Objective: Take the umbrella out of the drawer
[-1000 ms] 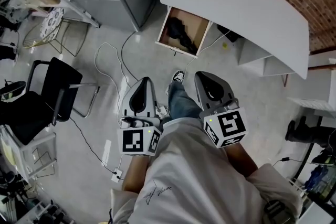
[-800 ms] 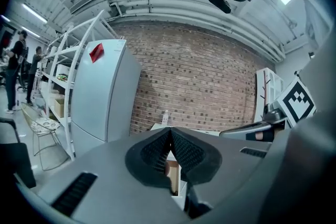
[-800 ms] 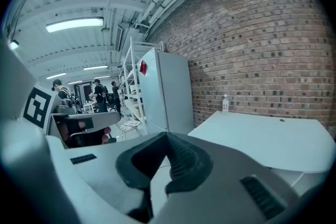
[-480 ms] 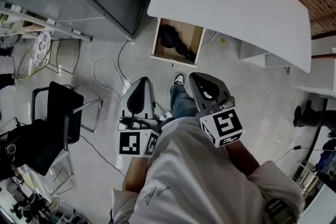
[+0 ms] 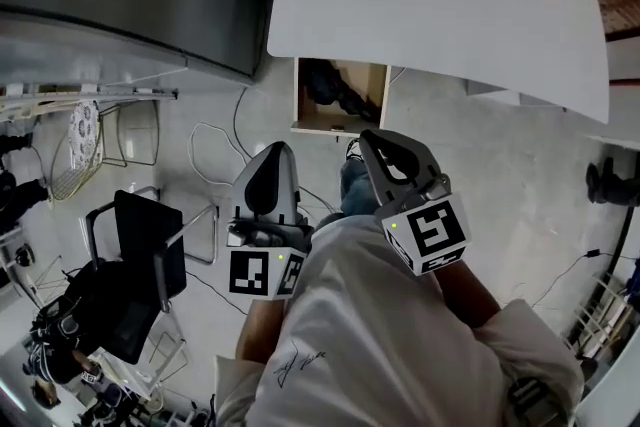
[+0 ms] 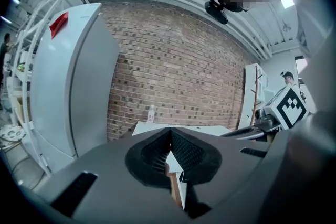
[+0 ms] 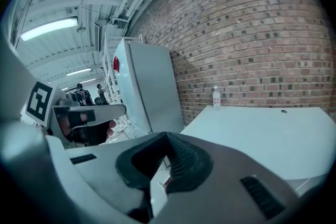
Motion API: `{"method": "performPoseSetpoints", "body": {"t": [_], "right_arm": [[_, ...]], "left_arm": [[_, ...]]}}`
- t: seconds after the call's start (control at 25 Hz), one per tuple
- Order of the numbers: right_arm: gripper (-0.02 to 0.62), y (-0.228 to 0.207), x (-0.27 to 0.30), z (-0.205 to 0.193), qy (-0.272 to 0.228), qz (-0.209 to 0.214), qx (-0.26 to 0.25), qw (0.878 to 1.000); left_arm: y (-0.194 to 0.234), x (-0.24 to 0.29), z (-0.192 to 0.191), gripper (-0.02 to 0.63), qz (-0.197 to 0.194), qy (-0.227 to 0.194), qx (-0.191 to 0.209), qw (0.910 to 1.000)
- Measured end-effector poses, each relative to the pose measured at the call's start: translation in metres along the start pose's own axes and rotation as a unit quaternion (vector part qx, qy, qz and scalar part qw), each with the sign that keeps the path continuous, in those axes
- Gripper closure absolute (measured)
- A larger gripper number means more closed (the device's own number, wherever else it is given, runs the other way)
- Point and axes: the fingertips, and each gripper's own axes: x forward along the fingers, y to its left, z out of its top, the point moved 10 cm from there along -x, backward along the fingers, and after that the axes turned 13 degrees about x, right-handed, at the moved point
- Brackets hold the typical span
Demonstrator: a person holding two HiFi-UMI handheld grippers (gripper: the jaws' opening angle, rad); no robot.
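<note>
Stage: approach only. The umbrella is not yet touched, and the drawer stands pulled out from under the desk.
Left tongs [image 5: 274,155]: jaws together, pads meeting at the tip, nothing between them. They point ahead and a little down.
Right tongs [image 5: 378,143]: jaws likewise closed and empty. They sit beside the left pair, with the person's leg [image 5: 352,183] showing between the two.
Why closed: judged a carrying posture. Both pairs are held out from the waist and nothing is within reach to grip.
Drawer [image 5: 338,127]: ahead of both tips and below them. Its open side faces up and its front edge faces the tongs, so it can be entered from above.
Umbrella [image 5: 332,87]: a dark folded bundle lying in the drawer, past the front edge and apart from both tips. Which end is the handle cannot be made out.
Desk [image 5: 440,5]: the white top overhangs the far part of the drawer. That likely limits entry to a forward, downward reach.
Cables [image 5: 215,140]: on the floor ahead and left of the left tongs; a snag risk, in my judgement.
Next need: one pair must open before it comes down on the bundle. The other is free to steady the drawer.
</note>
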Motion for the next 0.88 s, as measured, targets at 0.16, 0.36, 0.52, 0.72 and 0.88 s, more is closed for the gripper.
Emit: {"method": "performPoseSetpoints", "body": {"t": [0.16,0.36,0.52,0.72,0.88], "right_arm": [[0.588,-0.011,0.017,0.004,0.005,-0.007,0.007,1.0],[0.588,-0.007,0.027,0.008,0.013,-0.007,0.002,1.0],[0.588,-0.005,0.035,0.004,0.016,-0.014,-0.005,1.0],[0.588,0.001,0.042,-0.004,0.017,-0.027,-0.017,0.999],[0.588,0.007,0.046,-0.01,0.009,-0.04,-0.021,0.999]], "left_arm": [[0.008,0.019,0.0,0.59,-0.006,-0.001,0.005,1.0],[0.013,0.027,0.0,0.589,-0.008,-0.01,0.012,0.9999],[0.017,0.034,-0.003,0.589,-0.019,-0.009,0.011,0.9997],[0.024,0.038,-0.011,0.589,-0.044,-0.012,0.016,0.9988],[0.034,0.042,-0.025,0.589,-0.067,-0.005,0.019,0.9976]]}}
